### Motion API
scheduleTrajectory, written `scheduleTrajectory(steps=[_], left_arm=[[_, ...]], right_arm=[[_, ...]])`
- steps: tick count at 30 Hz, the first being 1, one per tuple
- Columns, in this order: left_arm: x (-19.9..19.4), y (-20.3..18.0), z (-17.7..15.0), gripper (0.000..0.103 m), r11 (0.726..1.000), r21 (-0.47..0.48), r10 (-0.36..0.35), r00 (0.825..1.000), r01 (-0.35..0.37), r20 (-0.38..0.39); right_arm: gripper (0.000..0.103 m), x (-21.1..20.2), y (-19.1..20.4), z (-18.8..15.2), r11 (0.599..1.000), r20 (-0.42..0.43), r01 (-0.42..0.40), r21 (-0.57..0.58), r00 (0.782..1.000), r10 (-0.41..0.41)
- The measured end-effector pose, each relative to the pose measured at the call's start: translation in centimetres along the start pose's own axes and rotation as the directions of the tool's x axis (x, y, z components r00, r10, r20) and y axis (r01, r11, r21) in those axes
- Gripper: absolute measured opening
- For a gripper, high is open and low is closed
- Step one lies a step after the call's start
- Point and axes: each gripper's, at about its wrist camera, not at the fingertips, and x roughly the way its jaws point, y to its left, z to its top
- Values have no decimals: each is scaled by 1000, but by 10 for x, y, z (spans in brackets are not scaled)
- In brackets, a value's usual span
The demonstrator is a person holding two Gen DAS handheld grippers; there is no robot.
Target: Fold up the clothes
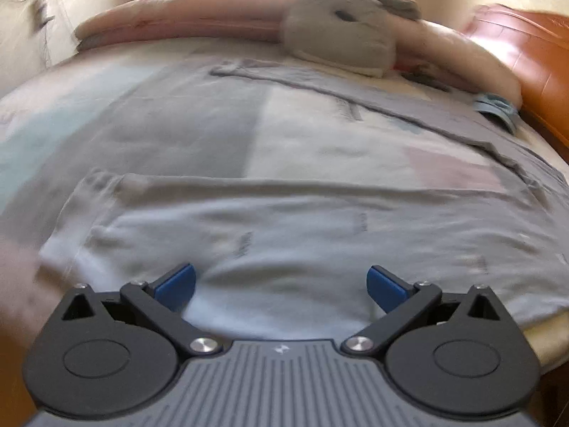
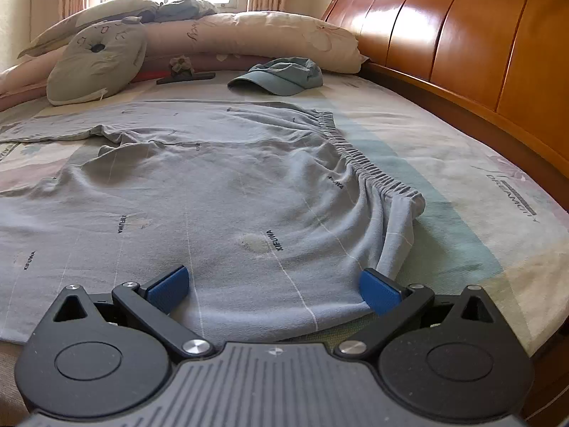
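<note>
**Grey trousers spread flat on the bed**

The bed (image 2: 462, 192) carries grey trousers (image 2: 220, 192), laid flat, elastic waistband toward the wooden headboard (image 2: 444, 35); a round cushion (image 2: 96, 60) and a blue cap (image 2: 281, 74) lie beyond; right gripper (image 2: 274, 288) and left gripper (image 1: 281, 286) hover over the near fabric edge, jaws spread wide, holding nothing.

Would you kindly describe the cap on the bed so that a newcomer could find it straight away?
Start at the wooden headboard and follow it to the long pink pillow at the window end. The cap lies on the sheet just before that pillow, beyond the grey trousers. It is the only blue-green, brimmed thing there; the grey cushion nearby is rounder and paler.
</note>
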Motion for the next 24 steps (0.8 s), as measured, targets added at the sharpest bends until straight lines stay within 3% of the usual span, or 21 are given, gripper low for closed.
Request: scheduleTrajectory(steps=[3, 9, 17, 20, 24], left_arm=[[-13, 3, -6, 102, 1000, 21, 6, 1000, -5, -11], [-10, -5, 12, 102, 995, 94, 23, 999, -27, 37], [13, -46, 0, 102, 978, 191, -86, 996, 80, 24], [1, -46, -12, 102, 983, 176, -64, 998, 61, 14], [-18, -35, -11, 102, 981, 190, -52, 999, 48, 14]], right_arm=[[103, 0, 1, -1, 1000, 5, 5, 3, 1000, -5], [103, 1, 2, 0, 1000, 5, 15, 9, 1000, -15], [103, -5, 6, 10, 999, -14, 35, 31, 999, -35], [103, -17, 13, 17, 1000, 22, -9, 30, 1000, 8], [103, -35, 40, 29, 990, 66, -136, -33, 988, 138]])
